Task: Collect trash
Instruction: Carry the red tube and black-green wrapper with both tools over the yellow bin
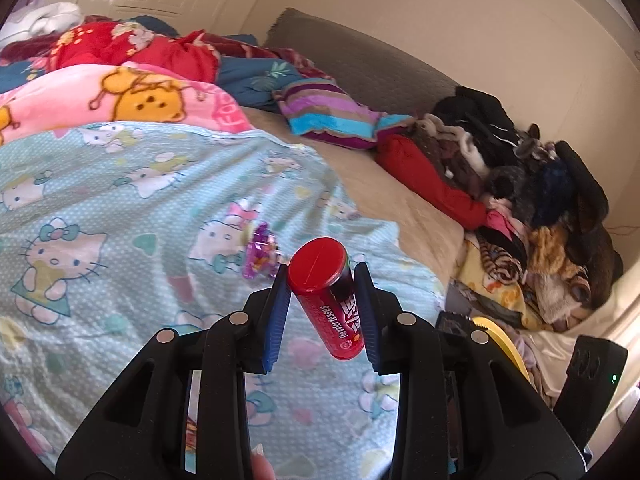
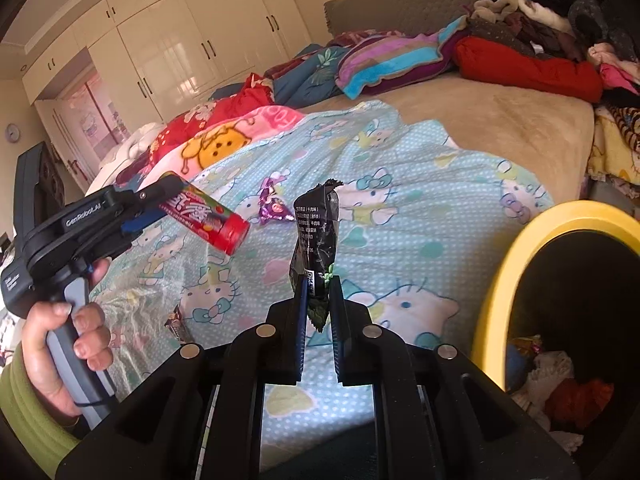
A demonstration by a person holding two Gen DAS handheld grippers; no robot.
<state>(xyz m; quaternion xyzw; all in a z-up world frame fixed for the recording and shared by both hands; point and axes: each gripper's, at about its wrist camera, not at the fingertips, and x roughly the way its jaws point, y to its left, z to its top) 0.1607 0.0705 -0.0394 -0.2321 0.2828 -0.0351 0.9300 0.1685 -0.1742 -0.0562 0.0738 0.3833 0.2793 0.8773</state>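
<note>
Now my right claw (image 2: 319, 300) pinches the black wrapper (image 2: 316, 240) upright, and the yellow bin (image 2: 500, 280) lies just right (nearer than my left claw (image 1: 324, 304), pinching the red tube (image 1: 326, 300)).

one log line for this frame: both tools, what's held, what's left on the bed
left tool: shut on red tube | right tool: shut on black wrapper | purple wrapper on bed | yellow-rimmed bin at right, holds trash
</note>
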